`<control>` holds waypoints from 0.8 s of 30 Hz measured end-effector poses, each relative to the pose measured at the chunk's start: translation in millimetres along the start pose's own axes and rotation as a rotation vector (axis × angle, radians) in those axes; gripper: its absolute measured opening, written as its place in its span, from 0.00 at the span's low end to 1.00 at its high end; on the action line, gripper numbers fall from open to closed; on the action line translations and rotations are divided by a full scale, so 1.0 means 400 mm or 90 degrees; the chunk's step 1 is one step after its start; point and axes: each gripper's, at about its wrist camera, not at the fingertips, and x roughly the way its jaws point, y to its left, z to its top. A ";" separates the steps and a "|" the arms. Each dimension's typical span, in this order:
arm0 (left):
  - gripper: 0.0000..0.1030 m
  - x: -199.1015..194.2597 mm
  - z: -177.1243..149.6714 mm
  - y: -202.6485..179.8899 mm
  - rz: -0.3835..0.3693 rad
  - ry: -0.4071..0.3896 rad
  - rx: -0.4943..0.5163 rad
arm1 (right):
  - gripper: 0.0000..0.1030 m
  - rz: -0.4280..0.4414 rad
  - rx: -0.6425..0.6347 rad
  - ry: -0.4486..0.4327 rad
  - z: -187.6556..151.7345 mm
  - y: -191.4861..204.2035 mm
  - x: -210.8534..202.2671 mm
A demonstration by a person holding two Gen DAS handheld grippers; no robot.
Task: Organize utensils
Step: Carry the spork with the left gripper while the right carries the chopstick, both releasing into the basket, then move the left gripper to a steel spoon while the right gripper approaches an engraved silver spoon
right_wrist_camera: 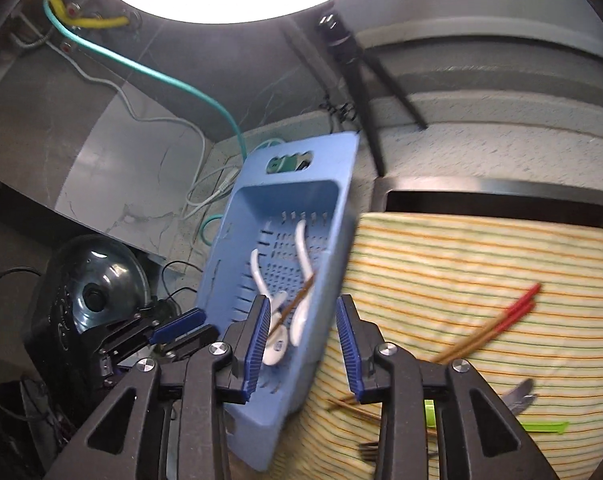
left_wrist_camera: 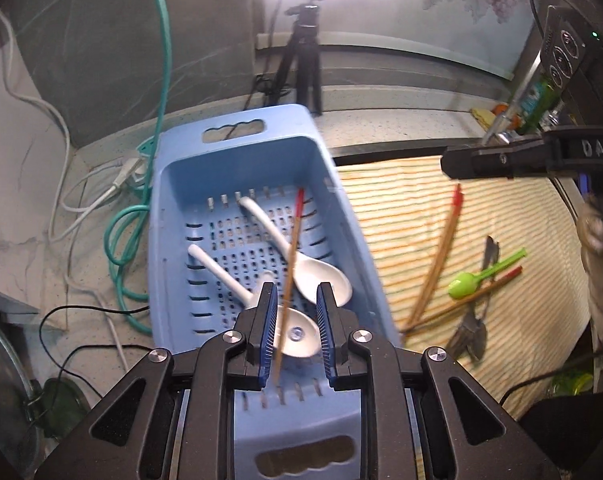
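as it lies, chopstick (left_wrist_camera: 291, 272) lengthwise in basket (left_wrist_camera: 173, 216)

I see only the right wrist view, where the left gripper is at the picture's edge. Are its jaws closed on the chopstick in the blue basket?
Observer: No. In the left wrist view the jaws of the left gripper stand apart. The chopstick shows between them, and neither pad presses it.
Operator: Something green on the striped mat is half hidden in my view. What is it?
Observer: It is a green spoon. Its handle lies across another chopstick on the mat.
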 end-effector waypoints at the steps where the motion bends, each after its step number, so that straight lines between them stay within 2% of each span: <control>1: 0.22 -0.006 -0.004 -0.020 -0.006 -0.001 0.009 | 0.31 -0.006 -0.002 -0.008 -0.006 -0.017 -0.022; 2: 0.29 -0.012 -0.009 -0.037 -0.013 -0.004 0.016 | 0.31 -0.008 -0.001 -0.014 -0.010 -0.034 -0.040; 3: 0.32 -0.018 -0.015 -0.059 -0.022 -0.007 0.023 | 0.31 -0.009 0.004 -0.019 -0.019 -0.057 -0.063; 10: 0.32 -0.017 -0.061 -0.187 -0.084 0.002 0.038 | 0.31 -0.011 0.044 -0.058 -0.086 -0.184 -0.170; 13: 0.32 -0.004 -0.089 -0.247 -0.090 0.011 0.053 | 0.31 -0.003 0.059 -0.070 -0.121 -0.225 -0.197; 15: 0.32 0.005 -0.109 -0.280 -0.103 0.020 0.056 | 0.34 0.002 0.060 -0.063 -0.146 -0.248 -0.208; 17: 0.32 0.018 -0.128 -0.312 -0.104 0.031 0.061 | 0.42 0.003 0.063 -0.050 -0.173 -0.265 -0.210; 24: 0.32 0.053 -0.183 -0.377 -0.108 0.058 0.052 | 0.42 0.020 0.113 0.013 -0.255 -0.331 -0.183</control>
